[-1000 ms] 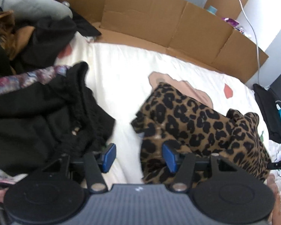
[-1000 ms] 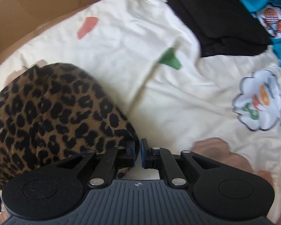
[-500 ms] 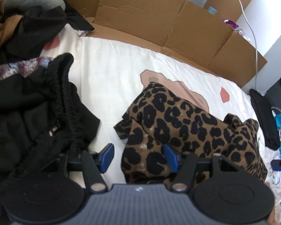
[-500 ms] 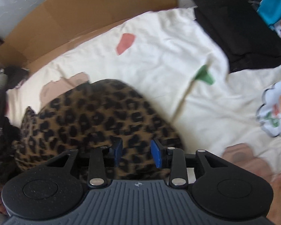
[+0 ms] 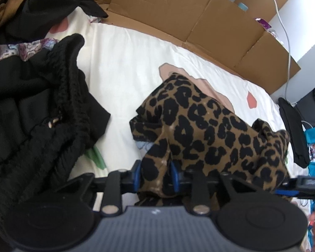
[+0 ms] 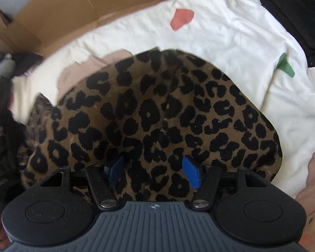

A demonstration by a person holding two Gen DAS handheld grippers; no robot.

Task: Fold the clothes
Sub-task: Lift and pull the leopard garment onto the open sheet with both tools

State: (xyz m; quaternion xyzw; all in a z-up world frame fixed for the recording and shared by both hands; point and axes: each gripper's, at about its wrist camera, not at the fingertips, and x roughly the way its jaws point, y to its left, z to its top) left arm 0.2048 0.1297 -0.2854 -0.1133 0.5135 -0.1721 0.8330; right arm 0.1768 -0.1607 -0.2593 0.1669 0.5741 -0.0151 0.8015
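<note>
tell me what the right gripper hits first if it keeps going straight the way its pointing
The leopard-print garment. The right gripper is open, its blue pads spread just over the cloth, which fills the whole line ahead. Only beyond that comes the white bedsheet. How close the cloth sits is unclear.

a bed (image 5: 132, 67) covered by a cream sheet printed with pink, coral and green shapes carries everything. a leopard-print garment (image 5: 201, 130) lies crumpled near its middle. a heap of black clothes (image 5: 31, 109) rests on its left side, and a folded black garment (image 6: 294, 14) lies at its far right edge. brown cardboard (image 5: 178, 21) lines the bed's far edge.
</note>
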